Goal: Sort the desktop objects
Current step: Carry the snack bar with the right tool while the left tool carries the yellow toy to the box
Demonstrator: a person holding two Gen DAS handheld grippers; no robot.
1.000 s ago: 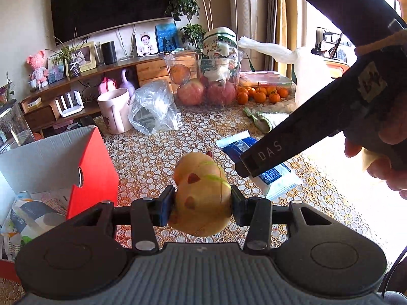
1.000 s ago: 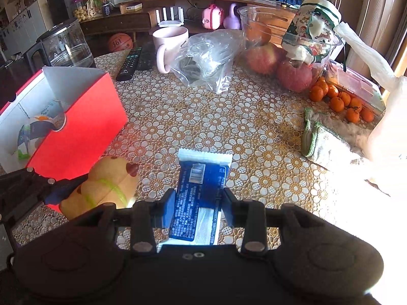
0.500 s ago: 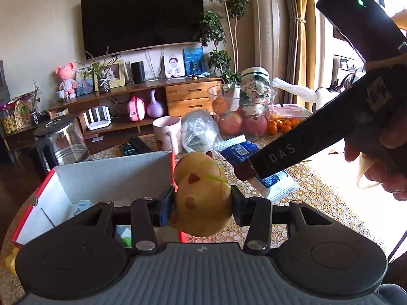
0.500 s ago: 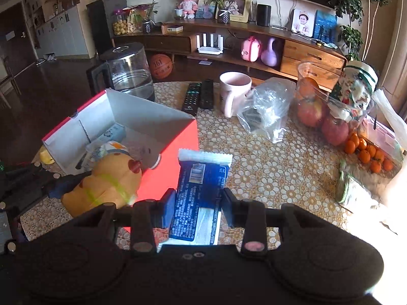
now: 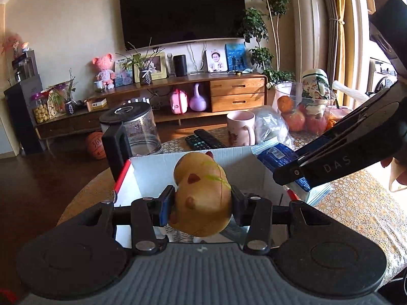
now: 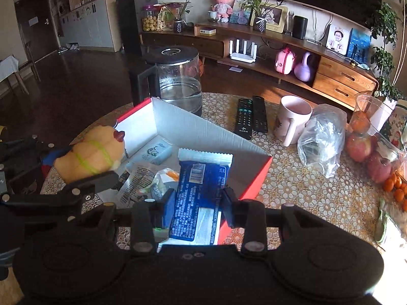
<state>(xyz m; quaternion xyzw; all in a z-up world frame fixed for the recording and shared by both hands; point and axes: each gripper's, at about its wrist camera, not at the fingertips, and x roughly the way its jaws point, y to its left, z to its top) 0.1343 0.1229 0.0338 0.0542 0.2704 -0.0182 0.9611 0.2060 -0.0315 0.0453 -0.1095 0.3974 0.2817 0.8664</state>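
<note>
Both grippers hung loaded over the open red-and-white cardboard box at the table's near edge, left gripper clamping a yellow rubber toy, right gripper pinching a blue snack packet, so releasing both inside seemed next.

Wall-mounted TV above wooden console; dark floor; sunlit curtains.

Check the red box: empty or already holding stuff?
Not empty. In the right wrist view the red box is open on top, with a pale blue pack and crinkled printed wrappers on its floor.
</note>
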